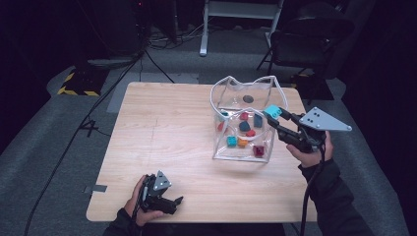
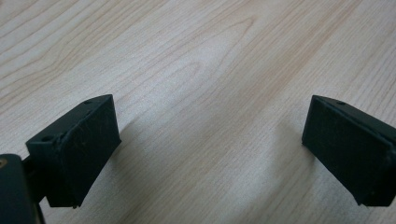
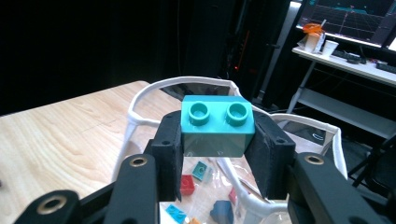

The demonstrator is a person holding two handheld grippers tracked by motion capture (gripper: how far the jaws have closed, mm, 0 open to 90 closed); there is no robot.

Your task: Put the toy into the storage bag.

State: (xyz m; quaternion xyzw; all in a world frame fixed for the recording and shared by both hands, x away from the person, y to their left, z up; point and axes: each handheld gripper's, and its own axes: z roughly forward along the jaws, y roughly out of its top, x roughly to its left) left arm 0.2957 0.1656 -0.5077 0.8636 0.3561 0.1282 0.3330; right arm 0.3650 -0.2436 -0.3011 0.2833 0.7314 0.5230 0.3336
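Note:
A teal two-stud brick (image 3: 217,125) sits clamped between the black pads of my right gripper (image 3: 217,140). In the high view that gripper (image 1: 273,116) holds the brick (image 1: 273,111) over the right rim of a clear plastic bag (image 1: 223,91) with a white rim. Several red, blue, teal and orange bricks (image 1: 244,126) lie inside the bag. My left gripper (image 1: 178,200) rests low near the table's front edge, held in a hand. Its two pads (image 2: 77,149) stand wide apart over bare wood, with nothing between them.
The light wooden table (image 1: 162,128) stretches left of the bag. A black chair (image 1: 307,42) and a white frame stand behind the table on the grey floor. Cables run across the floor at the left.

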